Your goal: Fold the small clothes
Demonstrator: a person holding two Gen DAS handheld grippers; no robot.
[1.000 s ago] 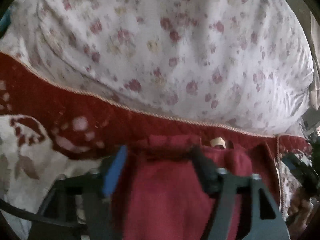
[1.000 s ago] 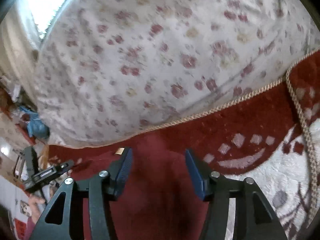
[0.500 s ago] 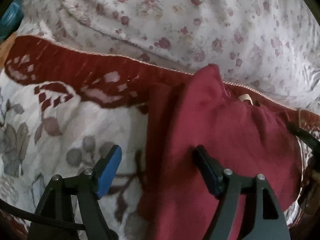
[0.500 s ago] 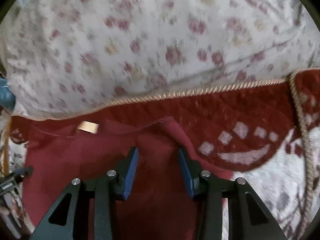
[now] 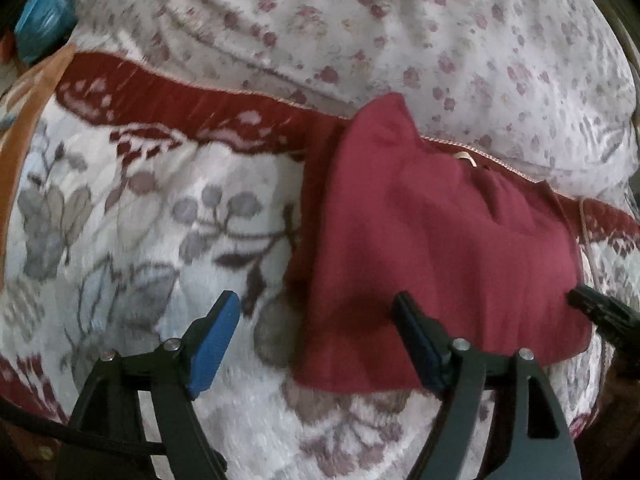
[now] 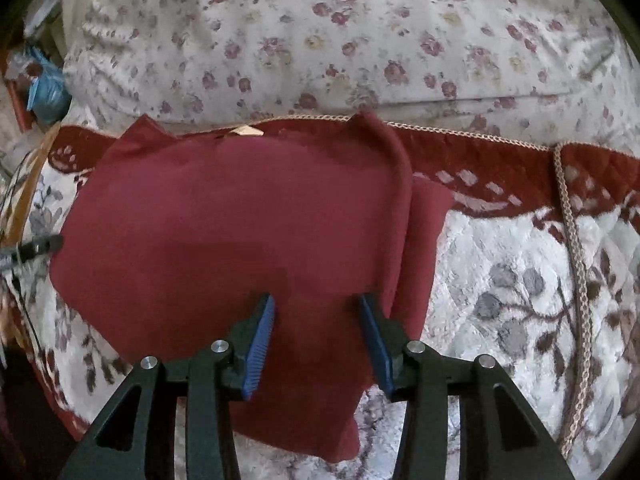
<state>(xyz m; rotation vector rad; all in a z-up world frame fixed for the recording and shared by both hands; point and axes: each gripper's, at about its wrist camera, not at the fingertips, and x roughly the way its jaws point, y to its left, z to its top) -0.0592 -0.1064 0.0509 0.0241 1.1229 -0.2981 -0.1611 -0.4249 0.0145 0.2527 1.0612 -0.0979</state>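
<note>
Now that both tools have backed away from the cloth, the left gripper (image 5: 316, 328) hangs with its blue pads spread wide and nothing between them, one pad over the blanket and the other over the garment's near edge. The right gripper (image 6: 316, 332) is likewise parted and empty, poised above the lower part of the red garment (image 6: 240, 232). A second ago the left tool was pressed down close over the fabric and the right one sat low at its top edge; since then both have let go and lifted, and the garment has settled flat. It lies on the floral blanket (image 6: 520, 280), its top edge with a small tan label (image 6: 246, 131) touching the blanket's red border, just below the flowered quilt (image 6: 360, 40). Along its right side one flap is already turned over, leaving a rounded fold line (image 6: 404, 200). That suggests one fold is done; judging by the shape, a further fold is probably next, beginning with a fresh pinch at an edge
</note>
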